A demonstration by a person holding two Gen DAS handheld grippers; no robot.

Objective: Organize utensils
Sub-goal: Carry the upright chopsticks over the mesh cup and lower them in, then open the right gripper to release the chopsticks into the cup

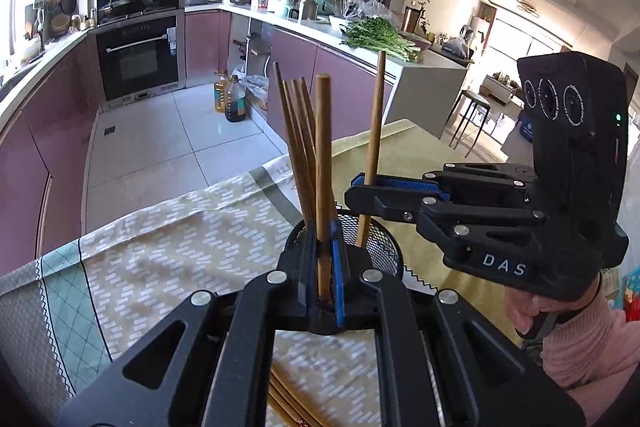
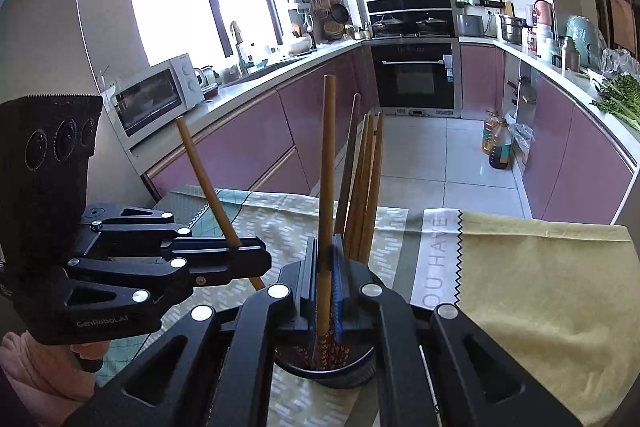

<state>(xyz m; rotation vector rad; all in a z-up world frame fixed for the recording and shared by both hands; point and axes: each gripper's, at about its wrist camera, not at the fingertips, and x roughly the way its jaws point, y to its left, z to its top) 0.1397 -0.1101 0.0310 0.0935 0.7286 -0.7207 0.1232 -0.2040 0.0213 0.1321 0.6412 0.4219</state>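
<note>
1. My left claw (image 1: 324, 263) is clenched on one wooden chopstick (image 1: 323, 163), held upright over the black mesh holder (image 1: 380, 239) on the cloth-covered worktop (image 1: 180, 239).
2. My right claw (image 2: 325, 283) is likewise clamped on a second chopstick (image 2: 327, 167), its patterned tip already inside the holder's rim.
3. Several chopsticks (image 1: 298, 147) stand in the holder; a few more lie on the cloth below my left claw.
4. I judge them light, stiff and smooth, so likely to pivot or slip between the pads.
5. Gripping near the lower third seems steadiest to me.
</note>
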